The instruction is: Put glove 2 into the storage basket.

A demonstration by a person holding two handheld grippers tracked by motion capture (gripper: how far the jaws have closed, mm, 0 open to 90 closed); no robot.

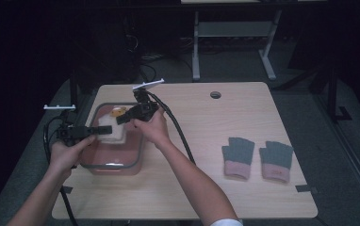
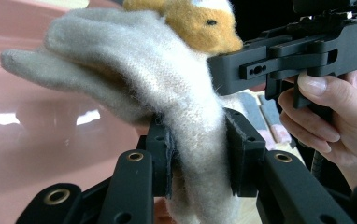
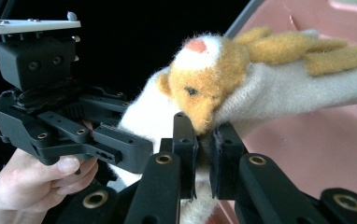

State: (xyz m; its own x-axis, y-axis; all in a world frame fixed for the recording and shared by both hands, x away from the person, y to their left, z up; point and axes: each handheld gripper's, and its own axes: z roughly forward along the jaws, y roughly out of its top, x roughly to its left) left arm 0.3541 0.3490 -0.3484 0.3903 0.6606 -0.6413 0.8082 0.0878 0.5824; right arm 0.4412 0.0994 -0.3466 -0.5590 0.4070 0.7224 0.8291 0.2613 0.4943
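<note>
Both claws, left gripper point(image 2: 197, 154) and right gripper point(image 3: 204, 144), pinch one cream mitten point(image 2: 167, 88) over the pink bin point(image 1: 138, 157), seemingly to lower it inside.

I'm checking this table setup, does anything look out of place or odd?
Nothing looks damaged or spilled. The cream mitten with an orange animal face hangs over the pink bin, pinched by the left claw and right claw. The two grey gloves lie neatly side by side.
</note>
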